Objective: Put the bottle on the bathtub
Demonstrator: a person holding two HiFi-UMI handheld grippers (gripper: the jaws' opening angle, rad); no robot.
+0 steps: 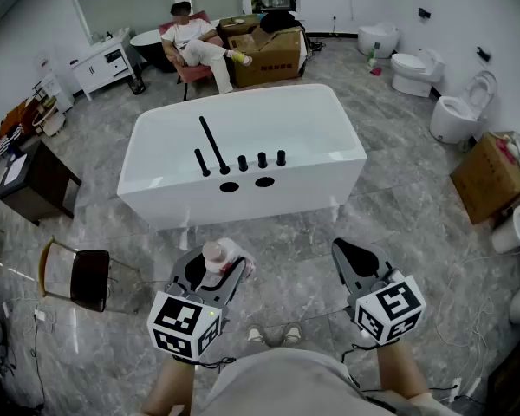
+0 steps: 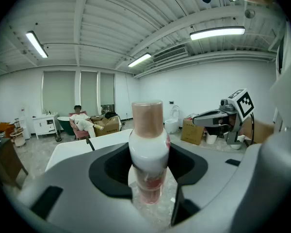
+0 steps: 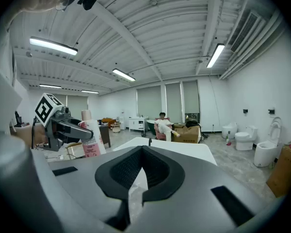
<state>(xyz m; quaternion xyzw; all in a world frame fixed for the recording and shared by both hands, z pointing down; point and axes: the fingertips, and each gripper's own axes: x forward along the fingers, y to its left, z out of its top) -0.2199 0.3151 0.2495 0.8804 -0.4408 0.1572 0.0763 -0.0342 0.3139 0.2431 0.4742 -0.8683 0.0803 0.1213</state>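
The left claw [image 1: 211, 269] is clamped on a white plastic bottle with a pinkish-tan cap and red label [image 2: 146, 149]. It holds the bottle upright over the grey marble floor [image 1: 399, 199], near the white rectangular bathtub [image 1: 243, 199]. The right claw [image 3: 140, 177] is closed on nothing.

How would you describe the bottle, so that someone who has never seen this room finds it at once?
Start at the big white bathtub in the middle of the floor; two grippers are held just short of it. The bottle is clamped in the left gripper: white body, pinkish-brown cap, red label. The right gripper holds nothing.
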